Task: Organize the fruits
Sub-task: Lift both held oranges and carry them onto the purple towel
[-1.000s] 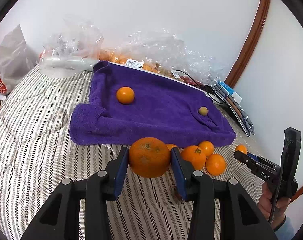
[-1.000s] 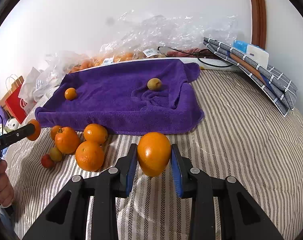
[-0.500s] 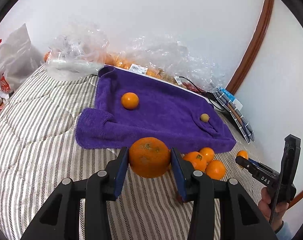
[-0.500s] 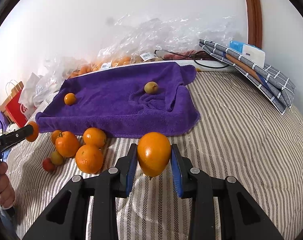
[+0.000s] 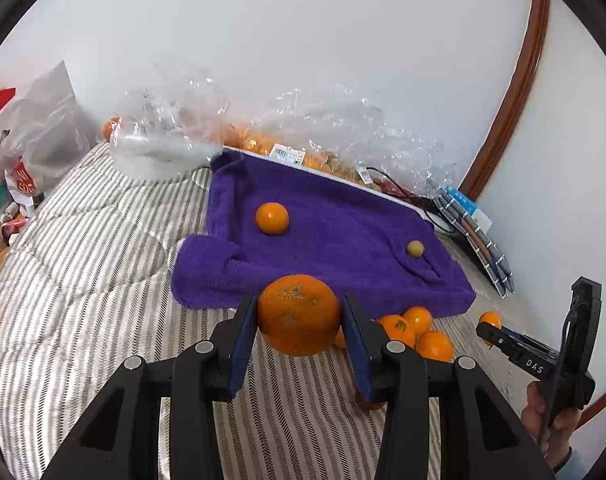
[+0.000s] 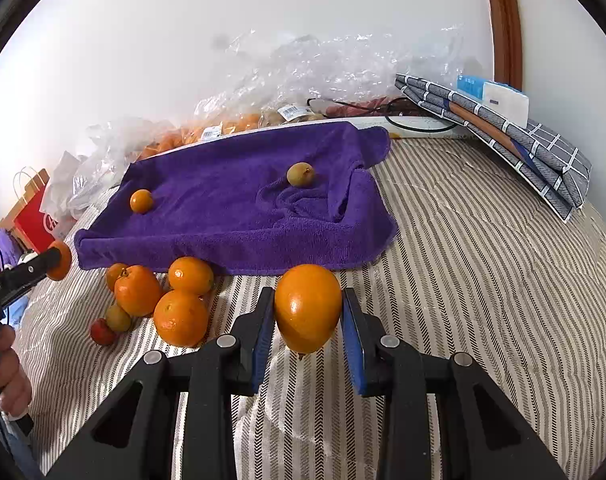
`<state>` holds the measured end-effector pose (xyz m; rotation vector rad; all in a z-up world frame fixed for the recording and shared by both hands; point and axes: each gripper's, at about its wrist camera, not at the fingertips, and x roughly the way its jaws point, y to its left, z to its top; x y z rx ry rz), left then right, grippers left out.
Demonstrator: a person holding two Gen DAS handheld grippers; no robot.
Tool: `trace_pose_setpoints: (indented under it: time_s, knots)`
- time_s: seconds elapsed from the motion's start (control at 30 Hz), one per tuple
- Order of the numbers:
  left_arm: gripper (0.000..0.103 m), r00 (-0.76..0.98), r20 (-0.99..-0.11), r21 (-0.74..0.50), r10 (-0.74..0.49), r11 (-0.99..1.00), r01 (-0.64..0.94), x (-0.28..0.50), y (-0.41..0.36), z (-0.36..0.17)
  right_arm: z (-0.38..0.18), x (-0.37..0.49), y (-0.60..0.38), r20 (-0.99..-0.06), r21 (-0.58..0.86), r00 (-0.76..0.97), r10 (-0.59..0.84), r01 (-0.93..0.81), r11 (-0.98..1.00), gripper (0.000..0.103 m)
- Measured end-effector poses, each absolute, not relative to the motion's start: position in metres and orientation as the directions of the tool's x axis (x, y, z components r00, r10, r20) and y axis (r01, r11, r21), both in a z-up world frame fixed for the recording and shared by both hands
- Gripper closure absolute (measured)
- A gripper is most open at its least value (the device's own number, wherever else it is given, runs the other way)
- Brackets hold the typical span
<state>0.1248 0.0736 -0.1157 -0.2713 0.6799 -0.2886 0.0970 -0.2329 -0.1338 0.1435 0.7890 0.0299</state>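
Each gripper carries one fruit above the striped bedcover [image 6: 483, 280], so the step in hand is the carrying of two oranges toward the purple towel [image 6: 239, 196]. The left gripper [image 5: 299, 316] is clamped on a large, rough orange [image 5: 299, 314], with both blue pads pressing on its sides. The right gripper [image 6: 308, 312] is clamped on a smoother orange [image 6: 308, 306], which hangs a little below the pads.

The towel lies just beyond both held fruits. On it rest a small orange [image 6: 141, 201] at the left and a small greenish-brown fruit [image 6: 300, 174] at the right, well apart. A loose pile of oranges [image 6: 171, 300] sits on the bedcover at the near edge of the towel, with a small red fruit [image 6: 102, 332] beside it. Clear plastic bags [image 6: 323, 68] lie along the far wall.

I judge that the next move calls for reaching forward over the towel edge, lowering each orange near the small orange, and opening gently, because round fruit can roll on the soft folds.
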Motion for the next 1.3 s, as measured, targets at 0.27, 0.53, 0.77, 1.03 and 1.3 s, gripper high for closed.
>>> trace_pose_setpoints:
  time_s: [0.27,0.53,0.77,1.03,1.3]
  knots:
    - [0.063,0.767,-0.567,-0.288,-0.301,0.945,0.158,0.129,0.071,-0.076,-0.102,0.106,-0.227,-0.668,0.106,0.741,0.067,0.006,0.994,0.071]
    - [0.063,0.776,-0.561,-0.279,-0.287,0.949,0.149,0.171,0.058,-0.062,-0.076,0.143,-0.211,-0.629,0.091,0.773,0.083,-0.033,0.995,0.071]
    - [0.063,0.778,-0.573,-0.273,-0.259,0.955,0.117,0.215,0.044,-0.071,-0.074,0.18,-0.209,-0.62,0.122,0.779,0.093,-0.022,0.992,0.071]
    - [0.063,0.74,-0.619,-0.263,-0.263,0.957,0.12,0.232,0.04,-0.103,-0.107,0.202,-0.214,-0.656,0.131,0.75,0.091,-0.005,0.991,0.071]
    - [0.063,0.691,-0.667,-0.274,-0.278,0.954,0.119,0.242,0.036,-0.124,-0.131,0.214,-0.212,-0.716,0.121,0.691,0.098,-0.015,0.993,0.071]
